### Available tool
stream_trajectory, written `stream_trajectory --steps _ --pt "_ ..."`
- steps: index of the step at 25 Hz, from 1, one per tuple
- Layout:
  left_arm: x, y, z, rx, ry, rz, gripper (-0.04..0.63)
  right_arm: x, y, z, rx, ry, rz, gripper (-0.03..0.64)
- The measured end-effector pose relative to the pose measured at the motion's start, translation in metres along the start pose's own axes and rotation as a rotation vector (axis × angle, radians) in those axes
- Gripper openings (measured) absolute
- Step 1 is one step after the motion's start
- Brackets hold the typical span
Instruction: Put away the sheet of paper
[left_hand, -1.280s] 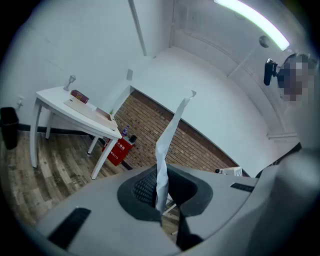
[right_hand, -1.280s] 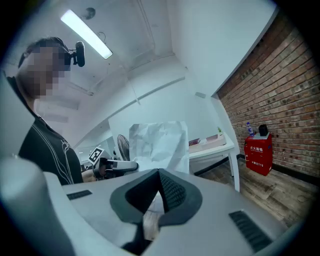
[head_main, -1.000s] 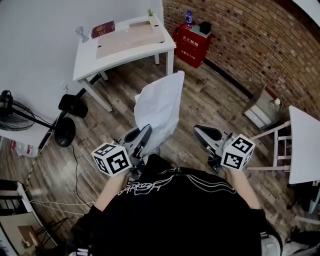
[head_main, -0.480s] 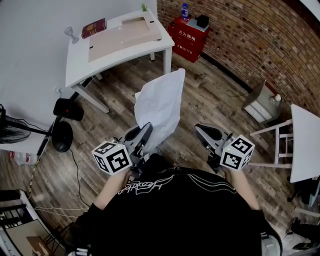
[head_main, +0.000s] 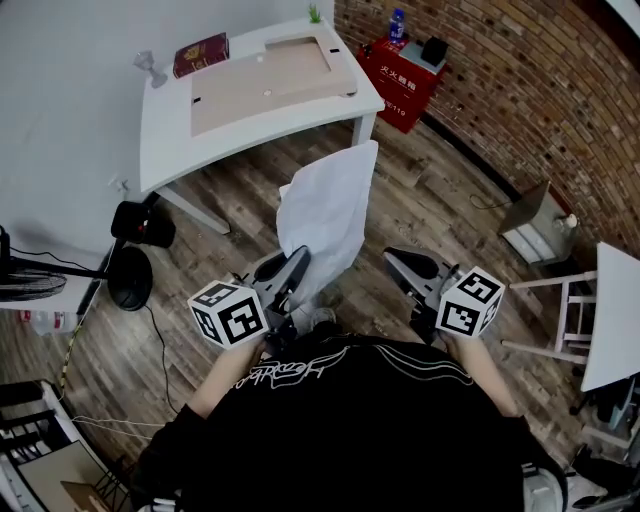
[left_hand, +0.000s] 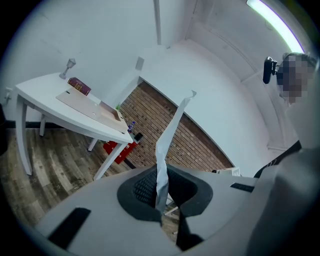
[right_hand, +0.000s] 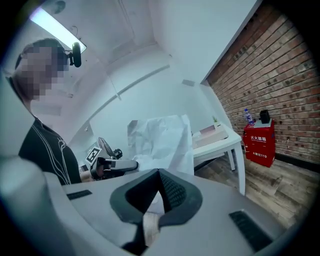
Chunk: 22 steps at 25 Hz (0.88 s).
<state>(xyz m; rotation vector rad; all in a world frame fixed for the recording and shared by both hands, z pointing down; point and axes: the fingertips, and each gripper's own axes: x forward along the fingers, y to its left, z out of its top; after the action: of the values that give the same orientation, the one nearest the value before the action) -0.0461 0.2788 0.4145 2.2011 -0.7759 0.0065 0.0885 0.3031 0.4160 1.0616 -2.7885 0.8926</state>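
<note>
While clamped upright: one sheet of paper (head_main: 325, 215)

Where the left gripper (head_main: 295, 262) pinches its lower edge, the sheet stands above the wooden floor (head_main: 430, 215), short of the white table (head_main: 165, 110). Right gripper (head_main: 400, 262): jaws closed together, empty, apart from the sheet

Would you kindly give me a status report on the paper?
Left gripper shut on sheet of paper, standing upright. Right gripper shut, empty. Nothing seen in the way toward white table.
</note>
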Motion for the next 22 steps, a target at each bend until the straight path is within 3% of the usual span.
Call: stream_trajectory --steps 7,10,17,22 --pt "-0.012 0.051 0.045 -0.036 -0.033 0.020 0.046 0.061 0.004 0.035 -0.004 -0.036 0.069 0.002" --pt "-0.012 0.065 0.060 -0.041 -0.048 0.032 0.046 0.076 -0.005 0.040 -0.011 -0.017 0.056 0.002" --pt "0.025 0.097 0.092 -0.066 -0.072 0.086 0.046 0.100 -0.060 0.067 0.011 -0.002 0.071 0.002" --pt "0.075 0.112 0.125 -0.079 -0.067 0.114 0.046 0.122 -0.117 0.114 0.028 -0.039 0.110 0.002"
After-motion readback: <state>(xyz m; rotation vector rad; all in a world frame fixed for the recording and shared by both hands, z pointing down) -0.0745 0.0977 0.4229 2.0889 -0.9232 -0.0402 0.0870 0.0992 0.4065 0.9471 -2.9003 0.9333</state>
